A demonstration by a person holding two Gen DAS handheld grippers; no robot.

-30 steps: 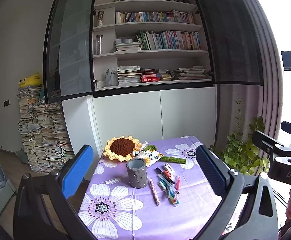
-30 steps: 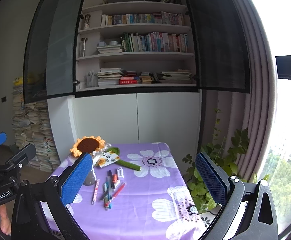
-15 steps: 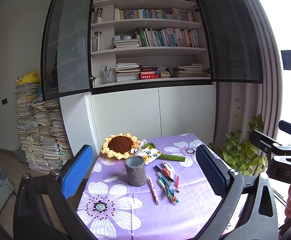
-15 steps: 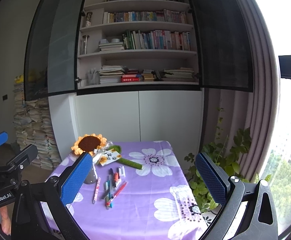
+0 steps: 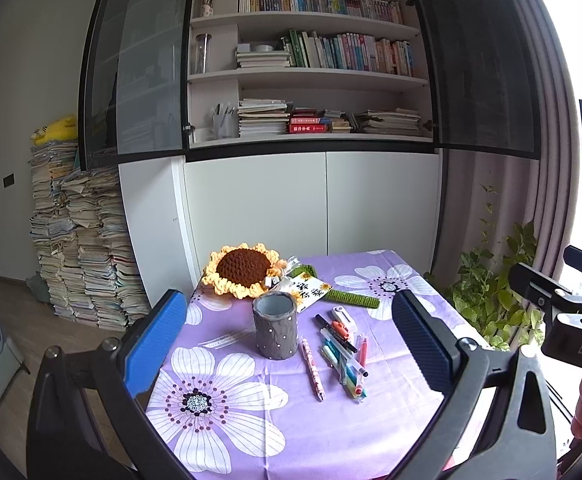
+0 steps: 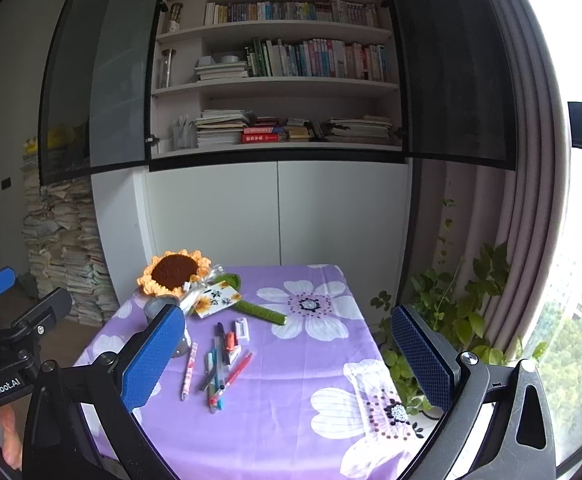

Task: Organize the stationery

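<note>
While both claws hang above the near edge with nothing held, no pen has gone in yet.

Left wrist view: left claw point(image 5: 289, 344) is spread wide, empty. One grey cylindrical dotted pen cup point(image 5: 274, 327) stands upright on the purple flower-print table point(image 5: 219, 412), mouth empty as far as visible. Just right of it lies one pink patterned pen point(image 5: 312, 364), apart from a loose pile of pens and markers point(image 5: 345, 354); roughly seven, overlap blocks an exact count. One small white eraser-like block point(image 5: 343, 314) behind the pile. One crocheted sunflower point(image 5: 244, 269) behind the cup.

Right wrist view: right claw point(image 6: 291, 356) also wide open, empty. Same pile point(image 6: 221, 364) sits ahead and left.

Judgement: take the isolated pink pen first, grip mid-barrel, drop vertically into the cup; avoid dragging neighbours or tipping the cup.
</note>
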